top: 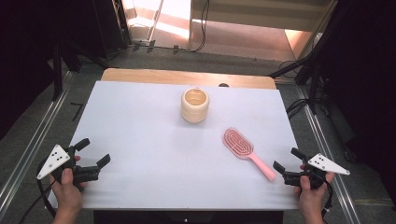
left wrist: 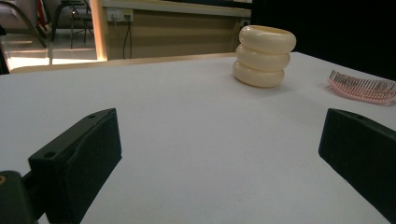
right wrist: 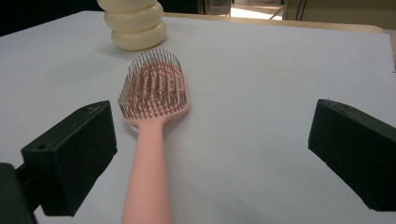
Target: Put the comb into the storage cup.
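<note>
A pink hairbrush (top: 244,149) lies bristles up on the white table (top: 154,140), right of centre, its handle pointing toward the near right corner. A cream ribbed cup (top: 194,105) stands upright behind it, near the table's middle. My right gripper (top: 287,161) is open just beyond the handle's end; the brush (right wrist: 154,93) lies ahead between its spread jaws, untouched, with the cup (right wrist: 135,23) behind it. My left gripper (top: 93,152) is open at the near left edge with nothing between its jaws. From there the cup (left wrist: 264,56) and brush bristles (left wrist: 364,88) sit far off.
The table's wooden far edge (top: 187,77) shows past the white cover. Dark stands and cables (top: 303,105) ring the table on the floor. Metal rails (top: 28,149) run along both sides.
</note>
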